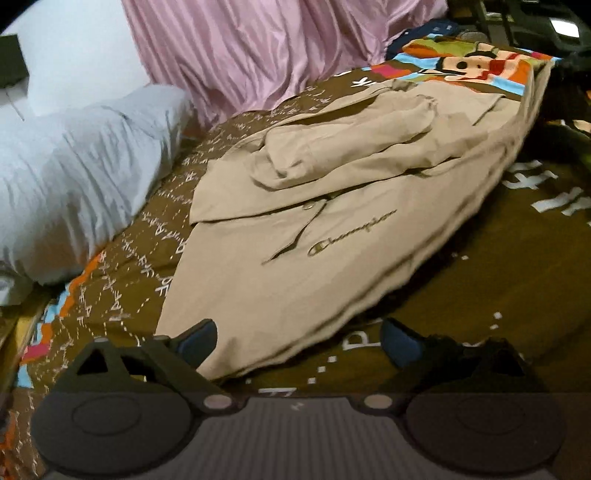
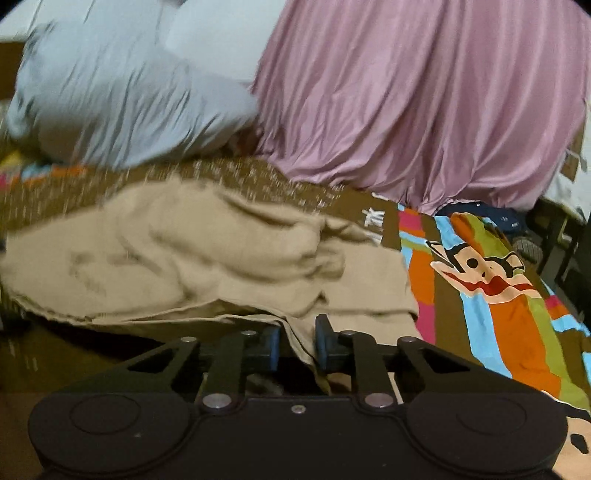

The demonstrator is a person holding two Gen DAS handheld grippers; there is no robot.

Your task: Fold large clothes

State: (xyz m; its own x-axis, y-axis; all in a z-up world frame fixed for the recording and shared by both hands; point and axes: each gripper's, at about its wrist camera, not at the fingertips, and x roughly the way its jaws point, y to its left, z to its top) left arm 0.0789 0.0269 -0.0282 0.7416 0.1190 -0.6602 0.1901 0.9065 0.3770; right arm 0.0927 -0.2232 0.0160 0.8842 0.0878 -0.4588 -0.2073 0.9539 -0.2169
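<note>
A beige jacket (image 1: 332, 206) with an embroidered chest logo lies on the brown patterned bedspread (image 1: 498, 280), one sleeve folded across its upper part. My left gripper (image 1: 299, 345) is open at the jacket's near corner. The hem edge lies between its blue-padded fingers (image 1: 197, 339), and neither pad presses on it. In the right wrist view the jacket (image 2: 207, 258) is bunched and blurred. My right gripper (image 2: 297, 347) is shut on a fold of its edge, which hangs down between the narrow pads.
A pale blue pillow (image 1: 74, 177) lies at the bed's left side, also seen as the pillow (image 2: 122, 96) in the right wrist view. A pink curtain (image 2: 424, 103) hangs behind the bed. The bedspread's striped cartoon panel (image 2: 491, 280) lies right of the jacket. Dark furniture (image 1: 535, 22) stands beyond the bed.
</note>
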